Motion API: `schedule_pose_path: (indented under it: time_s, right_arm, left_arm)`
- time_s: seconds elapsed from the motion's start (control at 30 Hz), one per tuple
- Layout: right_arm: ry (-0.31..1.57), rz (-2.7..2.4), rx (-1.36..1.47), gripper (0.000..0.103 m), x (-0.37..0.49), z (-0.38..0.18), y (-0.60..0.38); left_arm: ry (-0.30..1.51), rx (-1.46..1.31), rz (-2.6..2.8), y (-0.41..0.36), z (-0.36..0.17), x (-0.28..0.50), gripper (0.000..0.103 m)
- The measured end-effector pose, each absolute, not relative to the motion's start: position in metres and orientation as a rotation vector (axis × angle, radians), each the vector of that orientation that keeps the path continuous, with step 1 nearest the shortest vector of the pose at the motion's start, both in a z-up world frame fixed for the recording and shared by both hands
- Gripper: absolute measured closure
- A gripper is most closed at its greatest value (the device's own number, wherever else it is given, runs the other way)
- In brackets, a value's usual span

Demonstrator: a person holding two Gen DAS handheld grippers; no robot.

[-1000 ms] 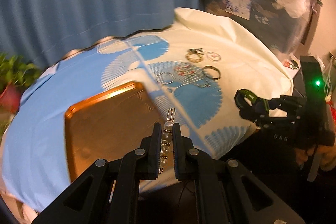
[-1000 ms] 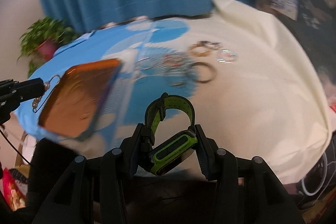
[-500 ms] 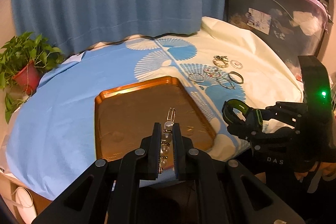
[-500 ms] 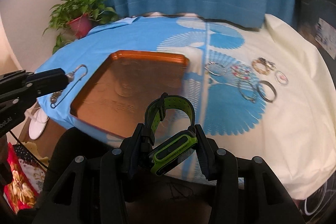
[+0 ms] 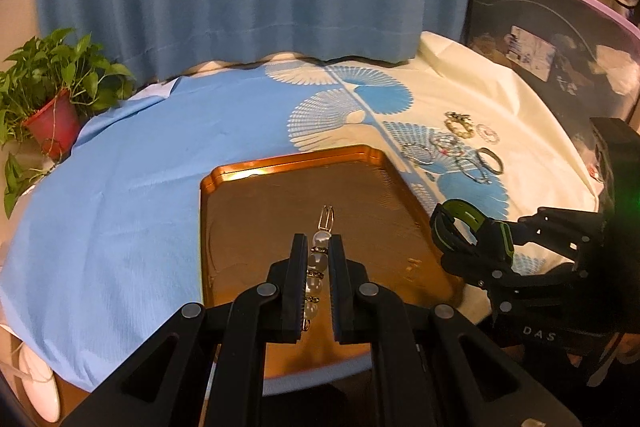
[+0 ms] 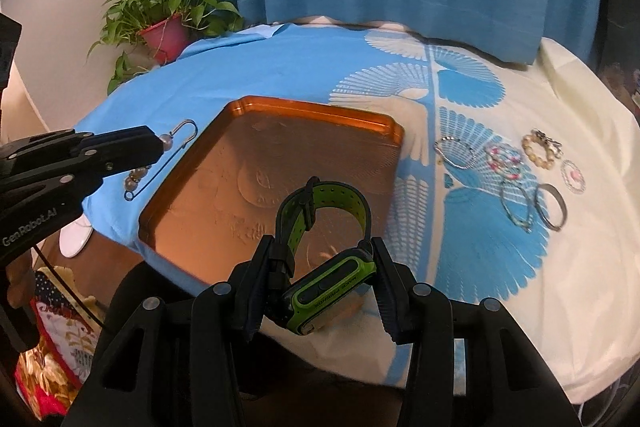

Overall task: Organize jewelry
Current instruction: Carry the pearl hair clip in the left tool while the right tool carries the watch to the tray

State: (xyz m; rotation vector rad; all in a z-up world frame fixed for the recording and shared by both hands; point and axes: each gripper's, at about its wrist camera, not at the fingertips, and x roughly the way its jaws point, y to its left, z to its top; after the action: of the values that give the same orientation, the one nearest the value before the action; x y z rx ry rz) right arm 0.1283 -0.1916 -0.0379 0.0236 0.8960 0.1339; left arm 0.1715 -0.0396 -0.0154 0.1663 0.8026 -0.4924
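Over the last second both views have swung from the jewelry pile toward the copper tray (image 5: 280, 203), which now sits square in front. The left tongs (image 5: 318, 267) are closed tight on a pearl pin (image 5: 316, 267), held above the tray's near half. The right tongs (image 6: 320, 283) are clamped on a green watch (image 6: 328, 287), over the tray's near edge. Both pieces look ready to be lowered in. The bracelets and rings (image 6: 520, 179) remain on the surface (image 6: 580, 267) right of the tray, not yet sorted
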Motion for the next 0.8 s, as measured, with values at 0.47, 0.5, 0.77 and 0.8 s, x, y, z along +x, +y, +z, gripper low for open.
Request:
schedule_pose_path:
  time_s: [0.47, 0.5, 0.77, 0.8]
  right_arm:
    - [0.94, 0.158, 0.023, 0.056, 0.187, -0.069, -0.178]
    - [0.945, 0.159, 0.022, 0.056, 0.191, -0.072, -0.178]
    - [0.959, 0.126, 0.052, 0.025, 0.204, -0.079, -0.181]
    - [0.943, 0.108, 0.039, 0.016, 0.201, -0.077, -0.181]
  left_arm:
    - [0.875, 0.132, -0.438, -0.037, -0.055, 0.233, 0.095]
    - [0.881, 0.133, -0.436, -0.037, -0.058, 0.236, 0.095]
    - [0.823, 0.207, -0.322, -0.033, -0.06, 0.227, 0.009]
    - [0.791, 0.211, -0.305, -0.03, -0.057, 0.222, 0.007]
